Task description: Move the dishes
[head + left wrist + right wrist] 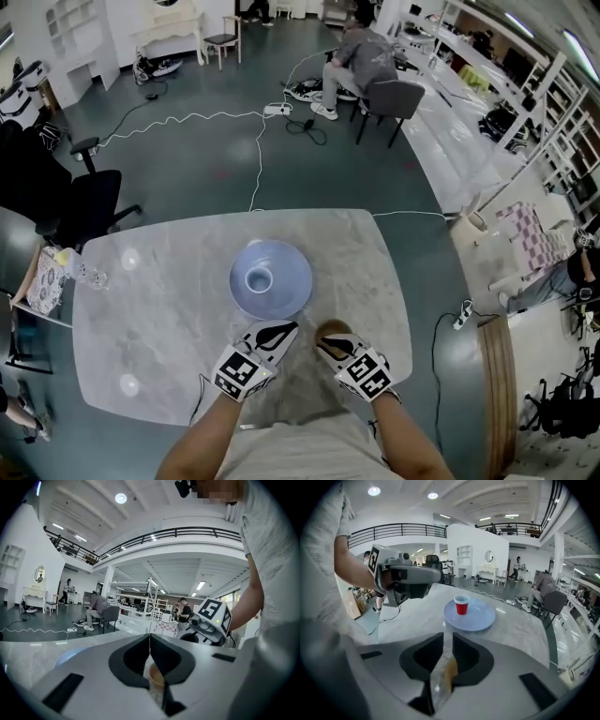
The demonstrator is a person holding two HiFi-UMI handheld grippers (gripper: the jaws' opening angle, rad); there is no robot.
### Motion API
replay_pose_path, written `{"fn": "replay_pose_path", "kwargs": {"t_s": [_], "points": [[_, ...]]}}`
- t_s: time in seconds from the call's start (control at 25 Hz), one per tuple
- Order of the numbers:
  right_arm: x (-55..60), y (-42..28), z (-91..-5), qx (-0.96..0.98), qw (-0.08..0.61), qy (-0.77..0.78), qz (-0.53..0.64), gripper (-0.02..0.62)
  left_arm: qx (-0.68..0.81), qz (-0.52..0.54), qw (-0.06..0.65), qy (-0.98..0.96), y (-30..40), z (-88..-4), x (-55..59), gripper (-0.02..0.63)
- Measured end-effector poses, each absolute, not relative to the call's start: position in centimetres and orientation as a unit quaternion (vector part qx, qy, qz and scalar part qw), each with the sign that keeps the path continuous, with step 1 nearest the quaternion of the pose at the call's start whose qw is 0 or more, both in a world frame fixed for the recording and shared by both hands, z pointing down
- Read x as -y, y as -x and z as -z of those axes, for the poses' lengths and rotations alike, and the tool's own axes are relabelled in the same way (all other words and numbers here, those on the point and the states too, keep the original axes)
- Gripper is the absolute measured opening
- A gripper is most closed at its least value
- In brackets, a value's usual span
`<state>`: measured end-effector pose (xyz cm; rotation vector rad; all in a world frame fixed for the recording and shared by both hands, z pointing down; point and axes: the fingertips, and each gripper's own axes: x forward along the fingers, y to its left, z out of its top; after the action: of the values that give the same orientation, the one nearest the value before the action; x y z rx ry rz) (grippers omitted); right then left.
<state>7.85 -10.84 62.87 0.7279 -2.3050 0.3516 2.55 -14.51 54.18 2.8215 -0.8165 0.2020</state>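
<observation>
A light blue plate (292,292) sits mid-table with a red cup (461,604) upright on it; in the head view the cup (259,278) shows from above. The same plate (480,617) lies ahead of my right gripper. Both grippers hover at the table's near edge, tips close together. My left gripper (286,330) (150,641) is shut with nothing in it. My right gripper (323,341) (447,641) is closed on a small tan cup (333,328) (449,672). That tan cup (157,679) shows low behind the left jaws.
The marble table (159,328) has rounded corners. A small clear item (80,270) lies at its left edge. A black office chair (89,202) stands left of the table. Cables (255,159) run over the floor, and a person (361,56) sits far back.
</observation>
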Motion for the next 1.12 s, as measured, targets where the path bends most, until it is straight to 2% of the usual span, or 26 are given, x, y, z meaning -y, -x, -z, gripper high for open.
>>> {"fn": "replay_pose_path", "kwargs": {"t_s": [0.68,1.12], "points": [[8.4,-9.1,-70.6,0.831,0.495,-0.221,-0.130,0.087,0.282,-0.058,0.096,-0.953,-1.9,-53.9,14.2,0.021],[7.7,-8.8,-72.6,0.815,0.530,-0.193,-0.130,0.087,0.286,-0.065,0.098,-0.951,-1.4,-53.9,14.1,0.020]]}}
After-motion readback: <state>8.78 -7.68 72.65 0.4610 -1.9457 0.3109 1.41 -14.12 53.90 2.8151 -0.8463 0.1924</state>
